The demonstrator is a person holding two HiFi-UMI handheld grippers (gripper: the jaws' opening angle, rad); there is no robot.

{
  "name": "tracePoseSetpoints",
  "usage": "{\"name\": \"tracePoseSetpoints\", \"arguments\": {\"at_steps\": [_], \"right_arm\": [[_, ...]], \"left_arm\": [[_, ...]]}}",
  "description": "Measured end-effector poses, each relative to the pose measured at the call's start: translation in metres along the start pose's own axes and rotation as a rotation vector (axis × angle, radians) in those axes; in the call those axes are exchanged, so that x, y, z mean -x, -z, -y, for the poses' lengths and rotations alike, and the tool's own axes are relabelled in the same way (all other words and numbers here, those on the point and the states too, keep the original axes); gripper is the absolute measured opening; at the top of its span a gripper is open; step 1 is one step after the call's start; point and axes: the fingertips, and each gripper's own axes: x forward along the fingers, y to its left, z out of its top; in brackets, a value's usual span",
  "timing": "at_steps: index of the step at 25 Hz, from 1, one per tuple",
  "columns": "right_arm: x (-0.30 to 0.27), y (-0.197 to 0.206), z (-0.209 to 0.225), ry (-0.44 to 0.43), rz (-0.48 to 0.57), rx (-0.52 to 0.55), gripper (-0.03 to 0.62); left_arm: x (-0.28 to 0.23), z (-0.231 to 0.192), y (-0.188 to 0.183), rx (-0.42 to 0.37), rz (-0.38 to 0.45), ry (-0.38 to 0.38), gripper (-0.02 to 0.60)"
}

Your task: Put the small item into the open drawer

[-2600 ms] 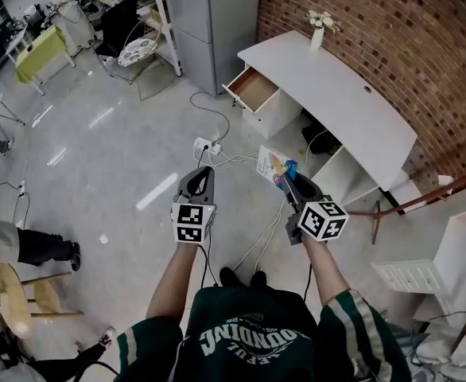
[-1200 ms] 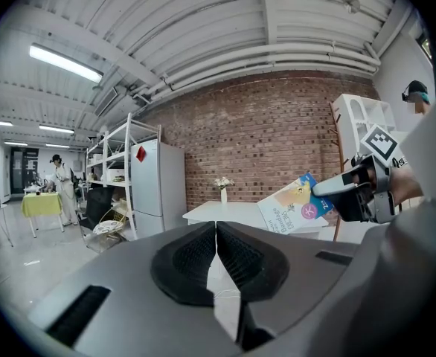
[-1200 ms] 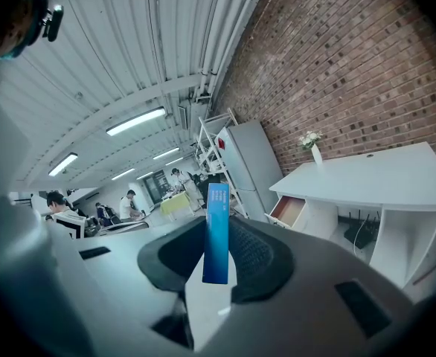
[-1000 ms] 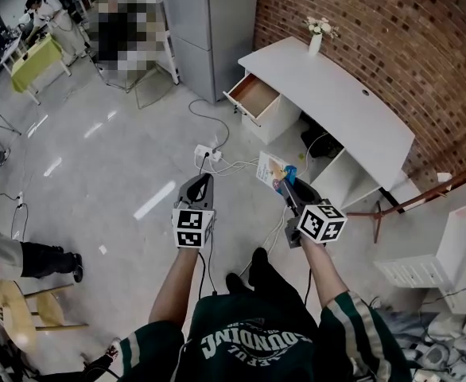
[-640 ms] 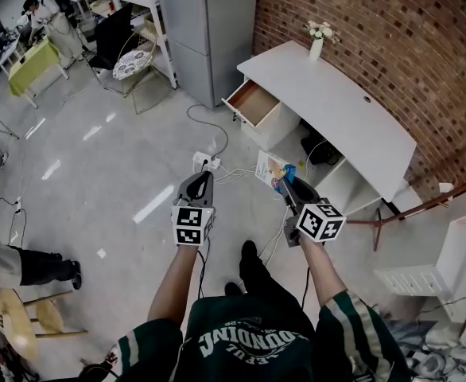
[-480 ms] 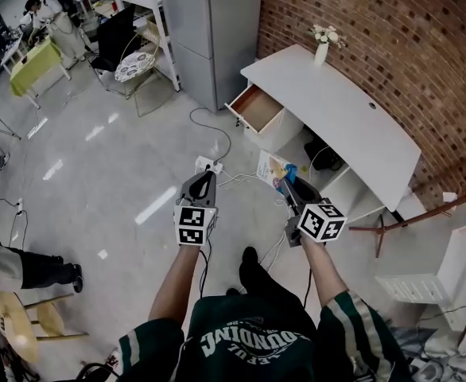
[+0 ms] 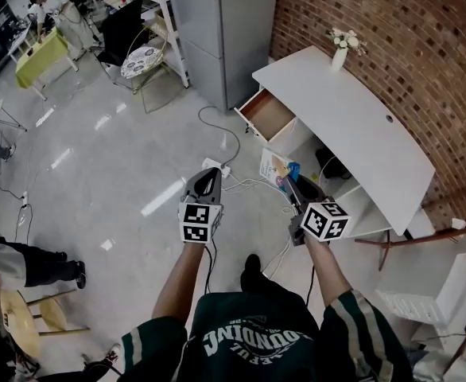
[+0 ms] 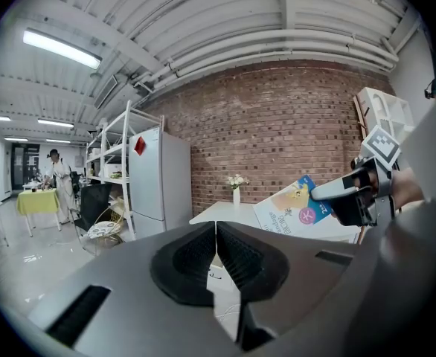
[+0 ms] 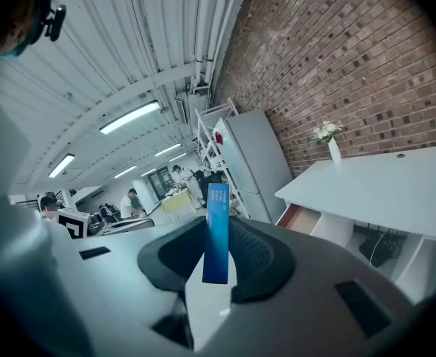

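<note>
Box [image 7: 275, 168] clamped in right hand-held gripper [image 7: 290, 183], left hand-held gripper [image 7: 211, 173] closed empty; floor cables [image 7: 238, 143] before open drawer [image 7: 269, 114].

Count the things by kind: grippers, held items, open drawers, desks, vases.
Grippers: 2, left gripper and right gripper
Flat box in the right jaws: 1
Open drawer: 1
White desk: 1
Vase: 1
Total: 6

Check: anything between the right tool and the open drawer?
Head view: only the flat box the right tool holds, then bare floor up to the drawer.
</note>
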Motion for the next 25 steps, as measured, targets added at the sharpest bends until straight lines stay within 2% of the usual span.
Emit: {"name": "tracePoseSetpoints", "arguments": {"at_steps": [12, 25], "right_arm": [[-0.048, -0.01, 0.033, -0.052, -0.047, -0.012, 0.11], [-0.082, -0.035, 0.049, -0.093, -0.046, -0.002, 0.11]], "left_arm": [[-0.056, -0.015, 0.002, 0.016, -0.033, -0.048, 0.018], [-0.086, -0.036, -0.016, 0.007, -0.024, -0.095, 0.018]]}}
